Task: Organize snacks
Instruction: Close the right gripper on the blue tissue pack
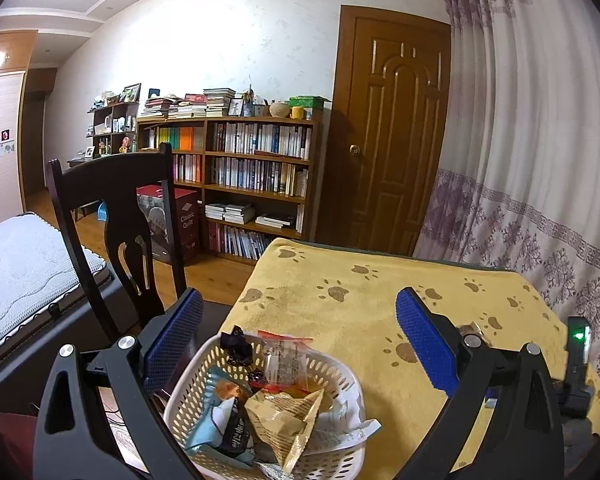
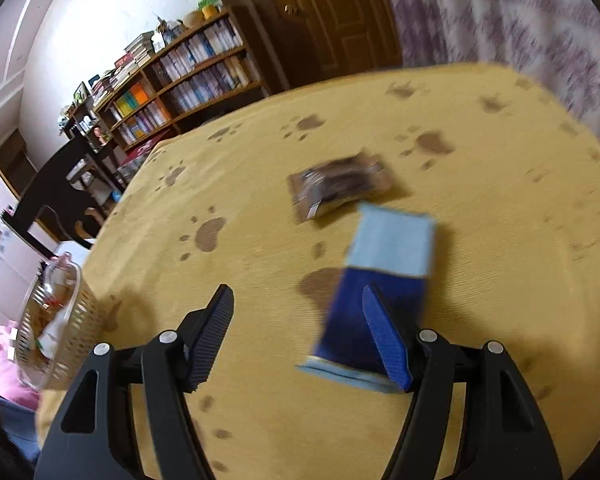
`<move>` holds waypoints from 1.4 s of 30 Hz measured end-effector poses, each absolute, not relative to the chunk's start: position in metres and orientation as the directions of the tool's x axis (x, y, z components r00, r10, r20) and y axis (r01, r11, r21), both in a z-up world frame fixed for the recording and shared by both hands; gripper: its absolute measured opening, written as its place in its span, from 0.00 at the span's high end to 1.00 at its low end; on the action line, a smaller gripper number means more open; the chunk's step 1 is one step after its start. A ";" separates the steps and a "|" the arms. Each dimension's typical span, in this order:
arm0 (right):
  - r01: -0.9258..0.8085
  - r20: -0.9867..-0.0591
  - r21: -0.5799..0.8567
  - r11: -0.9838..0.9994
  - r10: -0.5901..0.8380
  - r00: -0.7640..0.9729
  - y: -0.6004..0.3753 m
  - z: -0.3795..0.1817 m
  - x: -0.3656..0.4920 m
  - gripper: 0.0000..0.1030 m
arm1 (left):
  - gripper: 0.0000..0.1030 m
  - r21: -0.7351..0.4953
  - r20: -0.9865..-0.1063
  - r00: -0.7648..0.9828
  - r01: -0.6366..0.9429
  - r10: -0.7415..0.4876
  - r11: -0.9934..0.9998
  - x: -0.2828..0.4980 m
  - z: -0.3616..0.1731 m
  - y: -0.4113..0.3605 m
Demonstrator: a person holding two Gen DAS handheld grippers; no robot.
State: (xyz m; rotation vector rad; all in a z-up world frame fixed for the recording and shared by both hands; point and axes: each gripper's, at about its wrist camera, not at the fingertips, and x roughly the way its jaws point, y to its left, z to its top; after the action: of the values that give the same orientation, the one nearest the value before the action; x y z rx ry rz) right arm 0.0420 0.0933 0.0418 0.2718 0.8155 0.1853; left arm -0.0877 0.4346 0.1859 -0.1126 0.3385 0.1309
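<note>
Where the left gripper [image 1: 300, 336] hangs with its blue-padded jaws spread wide and empty, a white perforated basket [image 1: 342, 372] sits directly below and between them, at the near left edge of the yellow paw-print cloth [image 1: 340, 272]. Contents of basket: assorted wrapped snacks, including a tan crinkled packet [image 1: 288, 420], a clear wrapper with red trim [image 1: 284, 360] and a small black one [image 1: 236, 346]. The right gripper [image 2: 298, 336], likewise wide and holding nothing, hovers over the cloth; a blue-and-light-blue packet [image 2: 384, 268] lies just ahead, partly behind its right finger. Beyond that, a brownish packet [image 2: 340, 186], too blurred to identify further. Basket far to that gripper's left.
</note>
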 end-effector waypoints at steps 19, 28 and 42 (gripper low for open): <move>0.090 -0.767 0.052 0.995 -0.018 0.641 0.097 0.015 0.075 0.33 | 0.05 -0.031 -0.367 0.927 -0.092 0.074 0.995 -0.079 0.177 0.408; 0.070 -0.762 0.026 0.997 -0.025 0.647 0.077 0.017 0.065 0.51 | 0.05 0.023 -0.416 0.908 -0.039 0.045 0.999 -0.065 0.160 0.379; 0.189 -0.760 0.040 0.981 -0.093 0.643 -0.011 0.016 0.059 0.51 | 0.04 0.112 -0.523 0.849 0.159 -0.078 0.981 -0.021 0.121 0.287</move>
State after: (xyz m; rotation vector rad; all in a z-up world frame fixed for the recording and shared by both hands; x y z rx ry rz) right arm 0.0589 -0.0105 0.0156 0.1194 0.8580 -0.1611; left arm -0.0212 0.2873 0.1211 0.1531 0.5438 -0.1249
